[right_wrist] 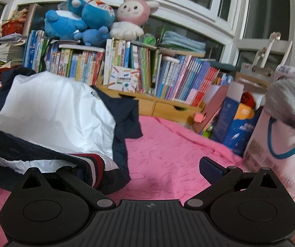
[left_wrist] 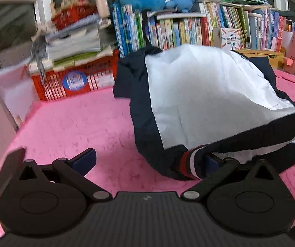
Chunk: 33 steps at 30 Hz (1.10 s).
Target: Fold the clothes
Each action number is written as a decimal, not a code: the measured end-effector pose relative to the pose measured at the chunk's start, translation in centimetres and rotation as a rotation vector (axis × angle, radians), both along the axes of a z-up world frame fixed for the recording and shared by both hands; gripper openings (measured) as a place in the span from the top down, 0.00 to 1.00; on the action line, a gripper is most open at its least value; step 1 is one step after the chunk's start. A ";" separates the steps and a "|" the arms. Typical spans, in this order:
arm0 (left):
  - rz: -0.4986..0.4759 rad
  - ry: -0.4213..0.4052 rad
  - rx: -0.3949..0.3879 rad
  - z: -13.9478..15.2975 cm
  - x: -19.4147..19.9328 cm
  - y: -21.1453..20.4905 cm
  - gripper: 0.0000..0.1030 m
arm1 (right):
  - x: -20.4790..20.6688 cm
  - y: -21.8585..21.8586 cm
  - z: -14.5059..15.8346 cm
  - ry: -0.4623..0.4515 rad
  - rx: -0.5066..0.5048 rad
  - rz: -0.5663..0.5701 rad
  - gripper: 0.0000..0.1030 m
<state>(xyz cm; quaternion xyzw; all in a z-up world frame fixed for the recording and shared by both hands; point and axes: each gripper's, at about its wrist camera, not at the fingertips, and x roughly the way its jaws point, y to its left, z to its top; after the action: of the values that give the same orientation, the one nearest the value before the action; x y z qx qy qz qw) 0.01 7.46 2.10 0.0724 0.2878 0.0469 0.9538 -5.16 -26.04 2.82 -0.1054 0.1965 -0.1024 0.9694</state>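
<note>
Basically, the navy-and-white jacket [left_wrist: 199, 94] lay bunched on the pink bedspread [left_wrist: 81, 123], white lining up, in front of the bookshelf [right_wrist: 127, 65]. Left gripper [left_wrist: 149, 160] had its jaws spread wide, and the right-hand finger sat against the striped cuff [left_wrist: 190, 164] without pinching it. Right gripper [right_wrist: 141, 168] was likewise spread, its left finger partly hidden under the jacket's hem [right_wrist: 94, 164], the other over bare bedspread.

Child's bedroom: pink bedspread [right_wrist: 168, 144], crowded bookshelf [right_wrist: 127, 68], plush toys [right_wrist: 98, 18].
</note>
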 end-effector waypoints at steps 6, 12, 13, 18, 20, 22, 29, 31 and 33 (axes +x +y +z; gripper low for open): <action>0.012 0.046 0.074 -2.4 0.7 -3.9 0.00 | -0.5 -0.4 0.0 -0.024 0.051 -0.034 0.00; 0.053 0.030 0.289 -6.0 2.3 -6.9 0.00 | 0.6 1.2 -1.5 -0.008 -0.049 -0.010 0.00; 0.084 0.003 0.345 -6.2 2.4 -6.8 0.00 | 0.5 1.4 -1.5 -0.022 -0.091 -0.016 0.00; 0.124 -0.021 0.271 -2.5 0.3 -1.3 0.00 | -0.7 -2.4 -0.7 0.015 0.036 0.006 0.00; 0.105 0.002 0.154 -0.2 -1.0 0.7 0.00 | -2.0 -3.4 0.0 0.018 0.112 0.041 0.00; 0.072 0.023 0.059 1.2 -2.7 2.2 0.00 | -3.7 -3.7 0.4 0.036 0.100 0.074 0.00; -0.028 0.304 0.082 -3.1 -7.0 2.3 0.00 | -6.8 -3.8 -4.4 0.346 0.053 0.186 0.00; -0.036 0.361 0.064 -4.2 -7.7 2.5 0.00 | -7.8 -2.9 -5.6 0.421 -0.012 0.220 0.00; -0.065 0.391 0.051 -4.4 -8.4 2.6 0.00 | -8.6 -2.3 -5.7 0.462 -0.067 0.255 0.00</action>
<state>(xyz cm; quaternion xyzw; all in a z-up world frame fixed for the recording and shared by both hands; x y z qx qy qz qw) -8.39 10.03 -2.32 0.1135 0.4637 0.0084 0.8786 -13.74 -28.31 -2.91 -0.1818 0.3941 0.0410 0.9000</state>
